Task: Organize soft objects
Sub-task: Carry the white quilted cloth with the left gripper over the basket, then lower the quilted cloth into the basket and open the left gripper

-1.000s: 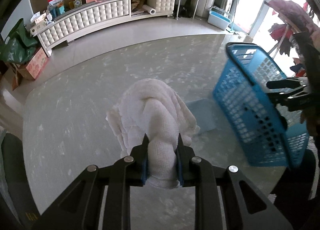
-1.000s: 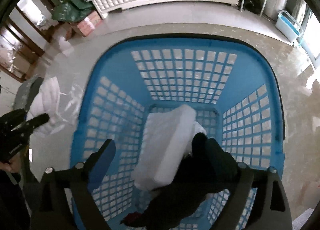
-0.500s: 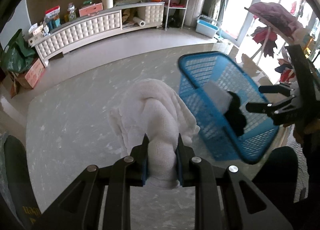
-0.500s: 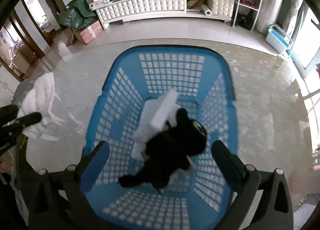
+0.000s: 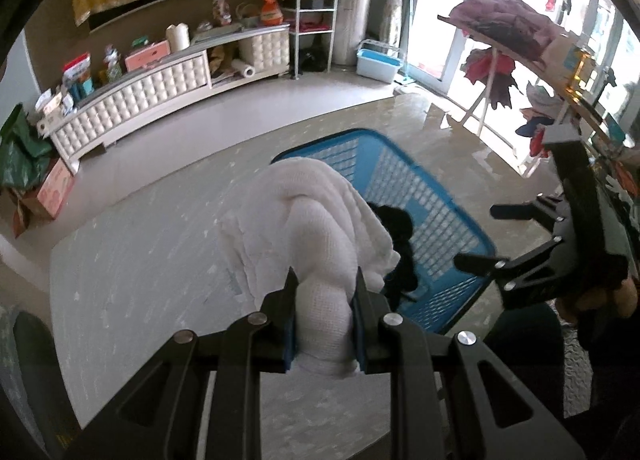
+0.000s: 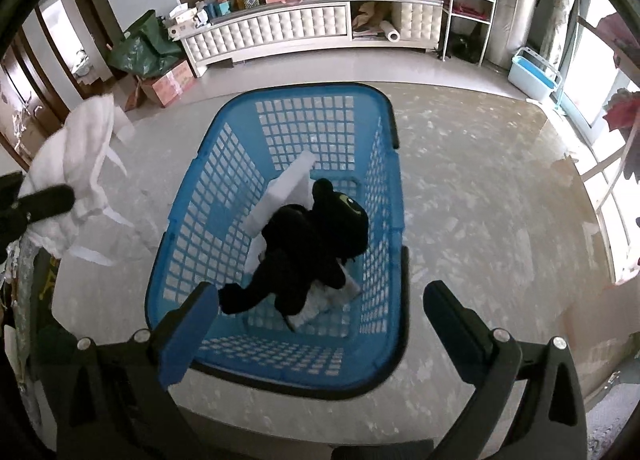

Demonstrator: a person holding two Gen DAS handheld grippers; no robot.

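Marbled worktop [image 6: 480, 199] is seen carrying a blue basket [image 6: 224, 179], in which a black plush toy [image 6: 316, 244] lies on white foam [image 6: 288, 183]. No writing can be read. A white towel [image 5: 320, 227] is clamped by the left gripper [image 5: 325, 292]; the right gripper [image 6: 320, 308], just opened wide, is seen empty.

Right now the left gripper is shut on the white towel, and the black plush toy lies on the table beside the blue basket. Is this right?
One detail is wrong. The black plush toy lies inside the blue basket, on top of a white foam block, not on the table beside it; the right wrist view shows this. The left gripper is indeed shut on the white towel.
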